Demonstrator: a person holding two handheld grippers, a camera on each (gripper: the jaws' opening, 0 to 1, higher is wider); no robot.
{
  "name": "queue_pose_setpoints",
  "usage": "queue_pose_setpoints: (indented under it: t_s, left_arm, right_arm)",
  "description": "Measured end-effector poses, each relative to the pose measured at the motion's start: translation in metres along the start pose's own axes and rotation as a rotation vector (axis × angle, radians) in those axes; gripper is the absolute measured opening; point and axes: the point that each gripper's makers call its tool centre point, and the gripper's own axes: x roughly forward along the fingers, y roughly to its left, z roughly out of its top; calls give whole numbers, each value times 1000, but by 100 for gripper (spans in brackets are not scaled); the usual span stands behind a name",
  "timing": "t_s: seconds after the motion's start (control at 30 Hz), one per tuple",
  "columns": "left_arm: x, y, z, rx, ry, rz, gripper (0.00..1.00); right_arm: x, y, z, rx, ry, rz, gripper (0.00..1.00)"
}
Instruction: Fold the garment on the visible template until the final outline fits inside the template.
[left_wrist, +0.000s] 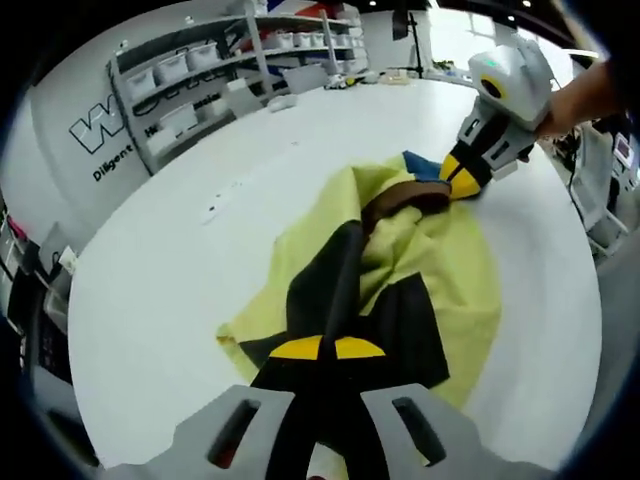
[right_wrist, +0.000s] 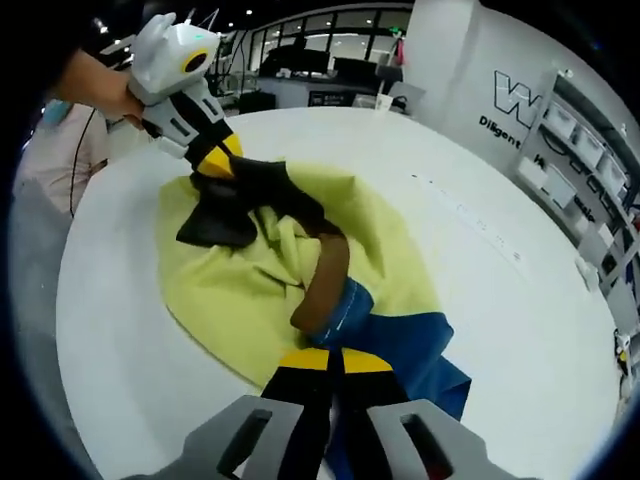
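**Both grippers pinching opposite ends of the garment, mid-fold**

Garment lies on the white table, roughly centred, bunched and creased. Yellow-green body with black, brown and blue panels.

Left gripper: jaws pressed together on a black fold at the near edge. In the right gripper view it sits at the far end, a hand on its body.

Right gripper: jaws pinching the cloth where brown meets blue. From the left gripper view it's at the far side, nipping the same spot.

Holding opposite ends probably lets the cloth be lifted taut and laid over cleanly. Can't make out a template outline on the table. Fold looks far from finished.
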Motion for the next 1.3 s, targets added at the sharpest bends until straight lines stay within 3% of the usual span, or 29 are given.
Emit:
queue_pose_setpoints:
  t_s: [0.67, 1.3]
  left_arm:
    - [-39, -64, -24, -29, 13, -48, 4]
    - [-69, -108, -46, -65, 13, -62, 4]
  right_arm:
    - [-42, 48, -32, 33, 24, 46, 0]
    - [-73, 87, -49, 26, 44, 115, 0]
